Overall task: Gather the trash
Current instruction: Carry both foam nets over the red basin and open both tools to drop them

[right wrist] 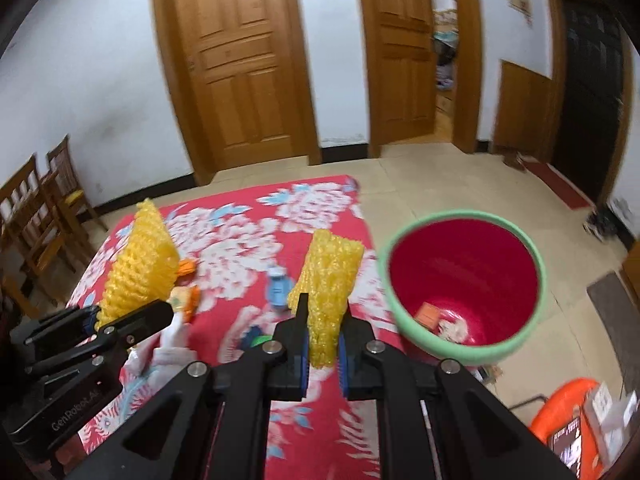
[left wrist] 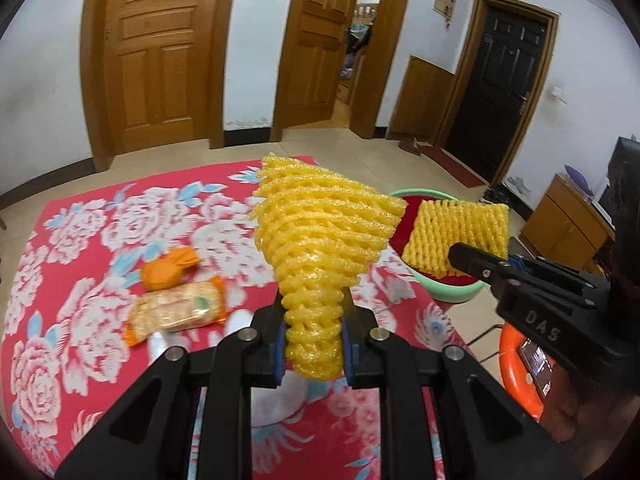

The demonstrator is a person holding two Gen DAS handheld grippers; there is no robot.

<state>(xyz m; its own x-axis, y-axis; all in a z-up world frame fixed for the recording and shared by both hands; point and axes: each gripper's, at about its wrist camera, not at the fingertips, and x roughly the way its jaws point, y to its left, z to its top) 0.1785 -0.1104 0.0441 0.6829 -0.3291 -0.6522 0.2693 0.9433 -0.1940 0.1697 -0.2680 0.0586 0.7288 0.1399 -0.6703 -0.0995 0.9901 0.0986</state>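
I have my left gripper [left wrist: 313, 344] clamped on a yellow foam fruit net [left wrist: 320, 236]; the blue pads squeeze its narrow lower end and the rest fans out wide above the jaws. My right gripper [right wrist: 323, 350] is closed tight on a second yellow foam net [right wrist: 329, 280], which stands upright between its pads. In the left wrist view that second net hangs over the near rim of the bin [left wrist: 460, 298], a red bucket with a pale green rim that sits on the tiled floor just off the right edge of the red floral cloth [left wrist: 72, 240]. From the right wrist view I look down into the bin and see a small orange packet [right wrist: 429, 314] and some pale scraps lying at its bottom.

Still on the cloth, left of the net I hold in the left gripper, lie a cracker pack in clear and orange wrapping [left wrist: 176, 312] and an orange wrapped ball [left wrist: 166, 270] just behind it, the two nearly touching. A small blue carton [right wrist: 279, 289] lies on the cloth beside the right gripper's net. An orange stool [left wrist: 520, 368] carrying a phone stands near the bin
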